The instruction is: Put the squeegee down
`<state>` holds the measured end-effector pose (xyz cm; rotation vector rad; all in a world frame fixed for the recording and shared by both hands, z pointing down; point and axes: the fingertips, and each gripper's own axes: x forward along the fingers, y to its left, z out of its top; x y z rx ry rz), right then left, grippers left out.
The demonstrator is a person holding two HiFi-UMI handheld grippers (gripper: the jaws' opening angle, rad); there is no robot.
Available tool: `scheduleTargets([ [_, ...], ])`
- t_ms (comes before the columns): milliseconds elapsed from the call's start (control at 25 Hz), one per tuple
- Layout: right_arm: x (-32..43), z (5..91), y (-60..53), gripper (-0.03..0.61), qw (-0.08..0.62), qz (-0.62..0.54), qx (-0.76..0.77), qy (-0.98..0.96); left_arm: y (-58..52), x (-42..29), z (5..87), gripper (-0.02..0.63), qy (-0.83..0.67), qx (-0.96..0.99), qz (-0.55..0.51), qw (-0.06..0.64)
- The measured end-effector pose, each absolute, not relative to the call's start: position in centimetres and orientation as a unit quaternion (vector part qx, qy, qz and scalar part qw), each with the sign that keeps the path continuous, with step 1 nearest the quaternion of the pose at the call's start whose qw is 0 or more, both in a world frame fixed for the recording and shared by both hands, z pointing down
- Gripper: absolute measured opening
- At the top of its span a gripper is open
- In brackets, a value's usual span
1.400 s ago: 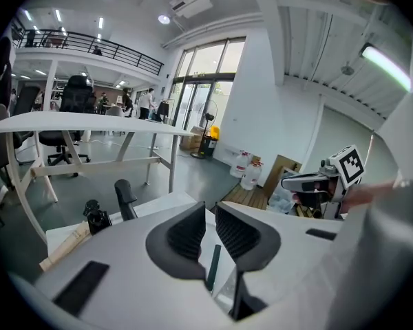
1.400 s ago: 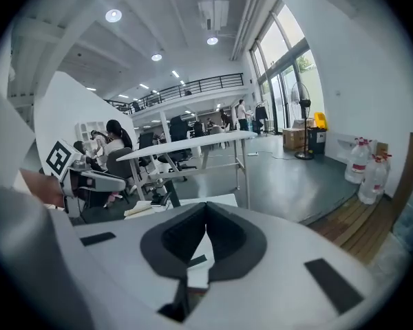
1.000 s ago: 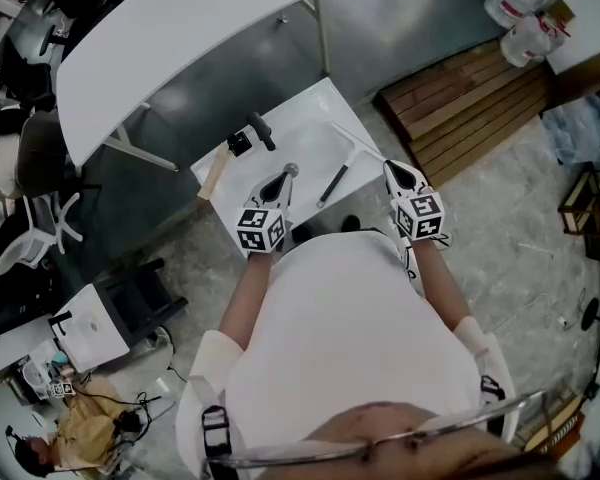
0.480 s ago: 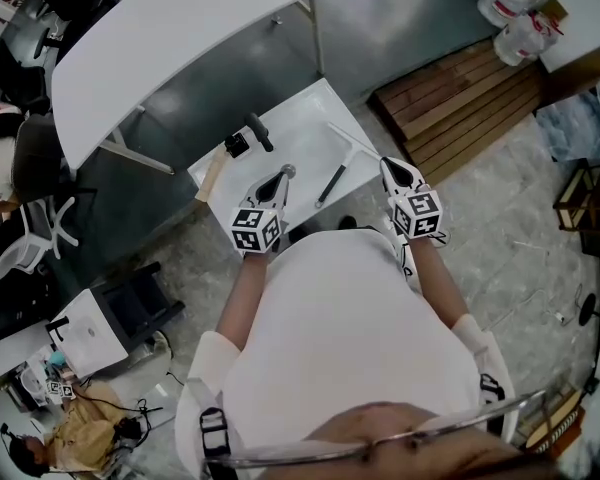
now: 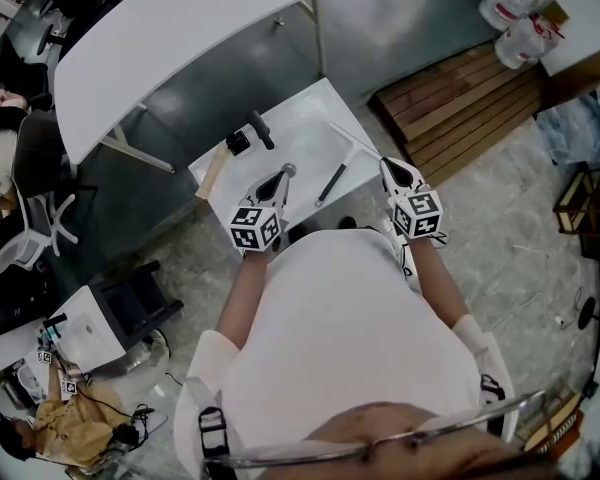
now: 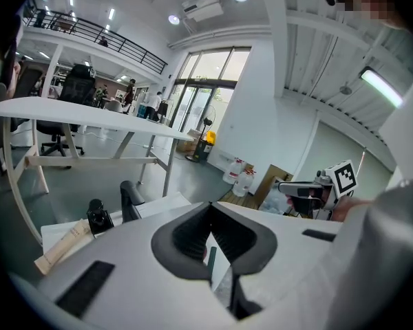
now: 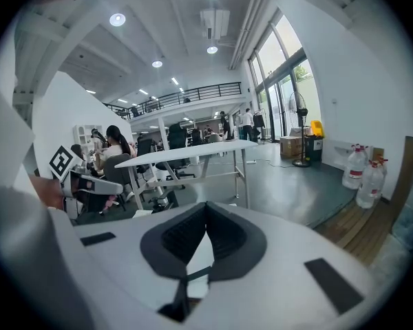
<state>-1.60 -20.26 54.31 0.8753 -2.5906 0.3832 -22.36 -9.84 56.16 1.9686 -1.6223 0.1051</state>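
1 tabletop [image 5: 305, 118], small and white. 2 units: left hand-held gripper [image 5: 285, 175] and right hand-held gripper [image 5: 389, 165], both with jaws closed and empty. 1 squeegee [image 5: 333, 184] lies flat on the tabletop between them, long axis 1–7 o'clock, handle toward 7, blade at 1.

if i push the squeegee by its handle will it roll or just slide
The squeegee lies flat on the small white table. Its wide crossblade probably stops rolling, so it would likely slide or pivot. It looks slim, so probably light, maybe blade-heavy when lifted.
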Motion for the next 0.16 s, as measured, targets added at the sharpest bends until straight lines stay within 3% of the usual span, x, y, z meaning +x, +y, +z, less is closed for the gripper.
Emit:
scheduleTargets([
  [160,-1.77,54.19,-19.96,0.005,0.185,0.137,0.309,-0.923,-9.64,-22.25,56.3,0.003,-0.607,0.738,0.037,0.293],
])
